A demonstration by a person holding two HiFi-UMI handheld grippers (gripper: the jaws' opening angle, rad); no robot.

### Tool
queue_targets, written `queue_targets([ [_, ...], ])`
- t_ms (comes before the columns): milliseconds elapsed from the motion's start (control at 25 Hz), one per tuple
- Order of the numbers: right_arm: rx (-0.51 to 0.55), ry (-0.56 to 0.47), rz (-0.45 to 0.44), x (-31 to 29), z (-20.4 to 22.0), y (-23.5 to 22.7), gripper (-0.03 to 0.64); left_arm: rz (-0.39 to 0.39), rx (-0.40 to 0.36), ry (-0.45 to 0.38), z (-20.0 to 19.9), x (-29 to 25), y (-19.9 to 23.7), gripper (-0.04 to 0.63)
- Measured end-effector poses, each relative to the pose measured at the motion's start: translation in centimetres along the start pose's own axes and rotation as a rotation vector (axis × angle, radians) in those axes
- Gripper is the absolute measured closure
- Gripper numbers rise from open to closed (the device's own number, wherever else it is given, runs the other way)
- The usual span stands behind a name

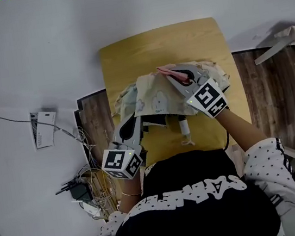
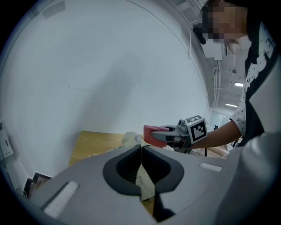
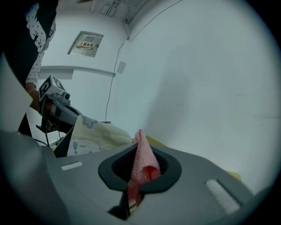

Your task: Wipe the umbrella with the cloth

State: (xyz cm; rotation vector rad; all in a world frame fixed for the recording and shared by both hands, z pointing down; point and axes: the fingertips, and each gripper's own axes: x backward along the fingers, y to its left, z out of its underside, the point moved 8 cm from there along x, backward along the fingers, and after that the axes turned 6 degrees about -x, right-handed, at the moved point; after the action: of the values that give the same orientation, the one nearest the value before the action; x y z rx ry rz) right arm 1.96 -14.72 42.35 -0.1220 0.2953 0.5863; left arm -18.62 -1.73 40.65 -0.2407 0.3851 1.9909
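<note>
My head cam: high, steeply down over table (image 1: pixel 143 49), its far edge at 12 o'clock. Left gripper (image 1: pixel 135 123) cam: right behind own jaws, facing 1 o'clock. Right gripper (image 1: pixel 167 74) cam: same closeness, facing 10 o'clock. All three share umbrella (image 1: pixel 156 99); gripper cams see each other.

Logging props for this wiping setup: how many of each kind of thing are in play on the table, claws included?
Light wooden table: 1
Cream patterned fabric umbrella: 1
Pink knitted cloth: 1
Grey two-jaw claws: 2 (left claw, right claw)
Total: 5
</note>
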Motion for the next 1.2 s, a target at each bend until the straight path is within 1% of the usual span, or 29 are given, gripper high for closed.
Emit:
queue_targets([
  [400, -0.023, 0.074, -0.092, -0.1, 2.2, 2.0, 0.584, 0.005, -0.019, 0.006, -0.2, -0.1, 0.0, 0.591],
  [800, -0.047, 0.102, -0.124, 1.2, 3.4, 4.1, 0.584, 0.013, -0.031, 0.006, -0.4, 0.1, 0.2, 0.591],
  [1200, -0.069, 0.126, -0.155, 2.7, 4.5, 5.8, 0.584, 0.019, -0.021, -0.001, -0.4, -0.2, 0.2, 0.591],
])
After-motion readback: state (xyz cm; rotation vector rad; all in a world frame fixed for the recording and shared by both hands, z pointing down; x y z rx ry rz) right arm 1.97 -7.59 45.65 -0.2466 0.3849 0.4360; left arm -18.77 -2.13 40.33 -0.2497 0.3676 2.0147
